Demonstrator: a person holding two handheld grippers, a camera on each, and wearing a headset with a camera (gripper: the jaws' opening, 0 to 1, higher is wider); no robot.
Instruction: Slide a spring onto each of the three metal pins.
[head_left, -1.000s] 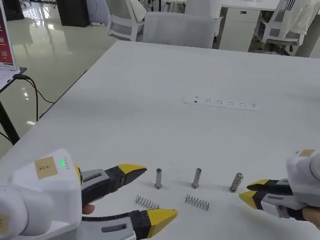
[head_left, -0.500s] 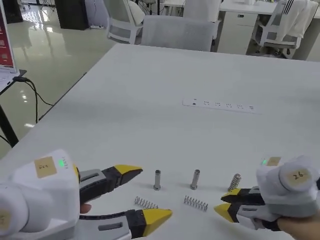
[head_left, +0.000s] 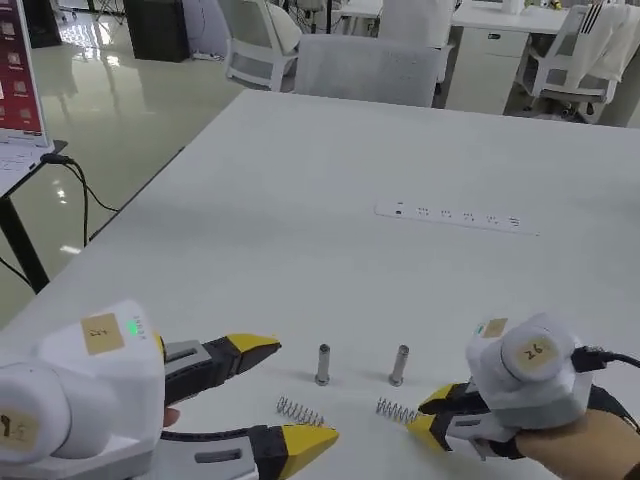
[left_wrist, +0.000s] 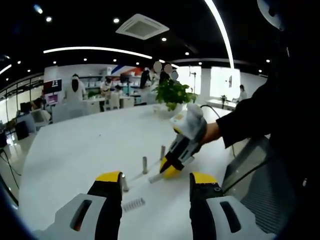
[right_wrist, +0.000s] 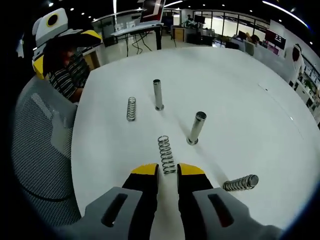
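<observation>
— Does your right gripper (right_wrist: 167, 171) hold anything?
— Its jaws are open just a little. The near end of a spring (right_wrist: 165, 154) lies between the tips. Your left gripper (head_left: 295, 392) is wide open and holds nothing. The other spring (head_left: 298, 410) lies close to the left pin (head_left: 323, 363), which stands bare.

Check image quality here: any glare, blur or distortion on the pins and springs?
Head view: even light, sharp, faint shadows under the pins; glare on the floor. Left gripper view: strong fisheye, bright panel blown out, near spring soft. Right gripper view: table edge bows, centre spring crisp.
</observation>
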